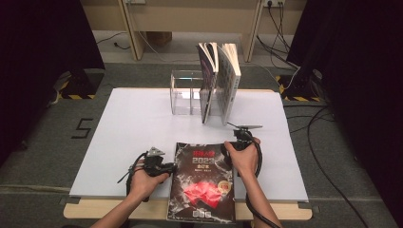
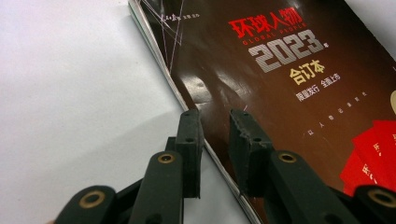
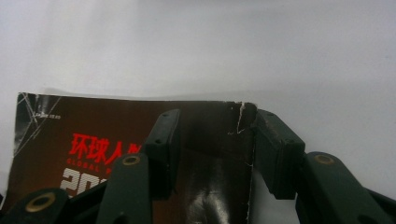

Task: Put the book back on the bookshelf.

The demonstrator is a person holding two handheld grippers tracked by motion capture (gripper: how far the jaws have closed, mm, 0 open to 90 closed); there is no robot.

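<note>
light: bright overhead, dark surround | glare: glossy magazine cover (image 2: 224,88) | focus: soft, slightly blurred

The magazine (image 1: 202,183) has a glossy dark brown-black cover with red title characters, silvery striped "2023", yellowish small print, thin white crack lines and a bright red splash lower down. White bench (image 1: 133,133), black tools (image 1: 172,167), clear rack (image 1: 183,92).

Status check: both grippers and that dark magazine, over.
Left gripper open, straddling magazine spine edge. Right gripper open astride its far corner. Magazine flat on table. Nothing in the way.
</note>
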